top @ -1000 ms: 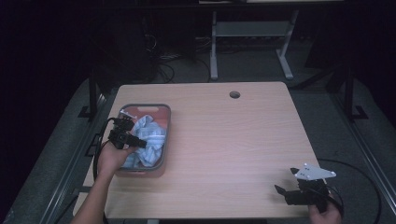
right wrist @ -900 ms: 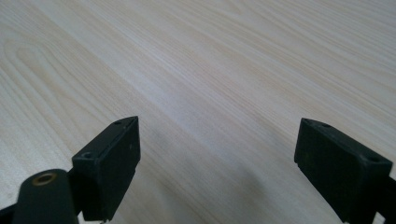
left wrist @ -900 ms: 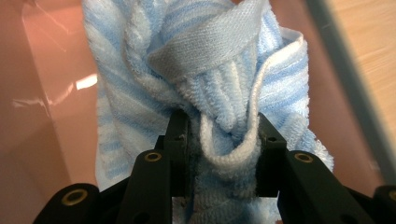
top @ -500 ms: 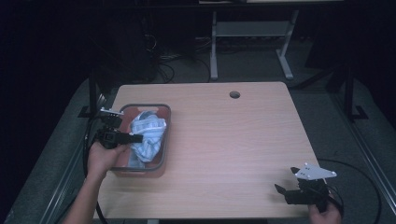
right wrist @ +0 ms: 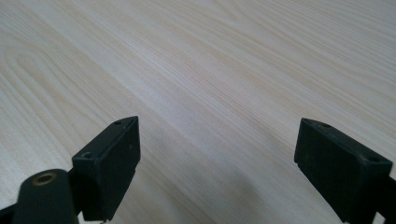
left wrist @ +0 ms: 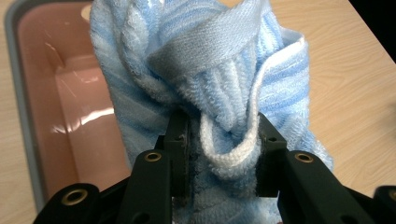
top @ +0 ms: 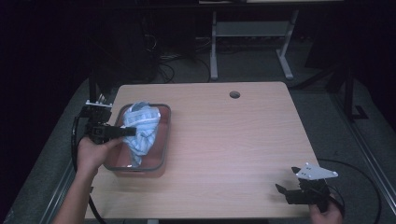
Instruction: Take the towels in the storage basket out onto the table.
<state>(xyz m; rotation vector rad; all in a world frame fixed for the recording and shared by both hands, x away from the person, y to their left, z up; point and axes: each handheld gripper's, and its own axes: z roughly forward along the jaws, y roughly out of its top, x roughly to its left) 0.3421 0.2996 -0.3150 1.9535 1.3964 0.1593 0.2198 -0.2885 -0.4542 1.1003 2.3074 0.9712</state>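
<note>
The left gripper (left wrist: 219, 154) pinches a bunched blue towel (left wrist: 205, 79) over the pink tub (top: 161, 140) on the tabletop (top: 233, 149). Its own view reveals the towel's white hem looped between the fingers (left wrist: 177, 154). The right gripper (right wrist: 219, 163) hovers wide open, holding nothing, at the near right corner.

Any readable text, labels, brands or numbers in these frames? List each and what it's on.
None readable.
Blue towel: plain stripes, no tag in view.
Pink tub: bare inside, no label.
Table: wood grain and a cable hole only.
Left tongs and right tongs: black, no markings visible.
</note>
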